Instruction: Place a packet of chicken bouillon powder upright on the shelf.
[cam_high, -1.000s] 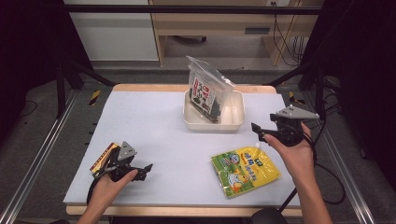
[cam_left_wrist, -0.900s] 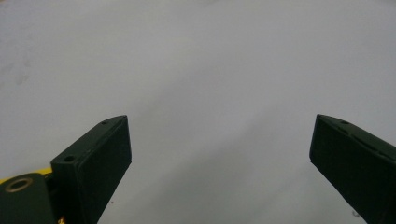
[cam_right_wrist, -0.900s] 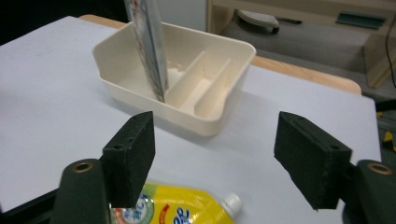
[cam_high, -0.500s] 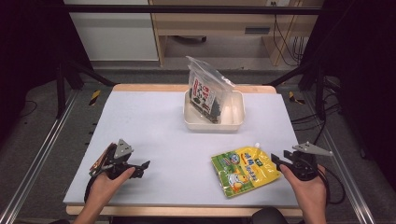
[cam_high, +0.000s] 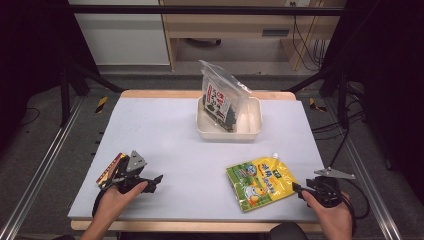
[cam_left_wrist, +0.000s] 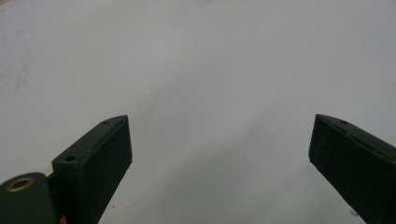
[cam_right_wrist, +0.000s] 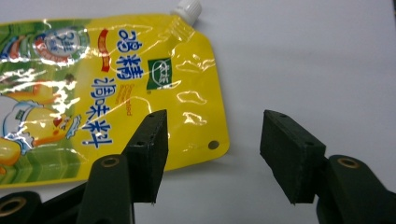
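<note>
Items on the table (cam_high: 165, 130): one yellow spouted pouch (cam_high: 261, 182), one white tray (cam_high: 250, 131) beyond the pouch holding one clear snack bag (cam_high: 220, 100), one brown packet (cam_high: 111, 170) well left of the pouch. Right hand-held gripper (cam_right_wrist: 212, 156) sits at the pouch's right corner, jaws apart after shifting width, gripping nothing. Left hand-held gripper (cam_left_wrist: 219, 154), beside the packet, stands released over bare table.

Right tongs (cam_high: 301, 189) seemingly just beside yellow pouch (cam_high: 261, 181), left tongs (cam_high: 152, 181) resting apart, tray (cam_high: 252, 129) behind.
</note>
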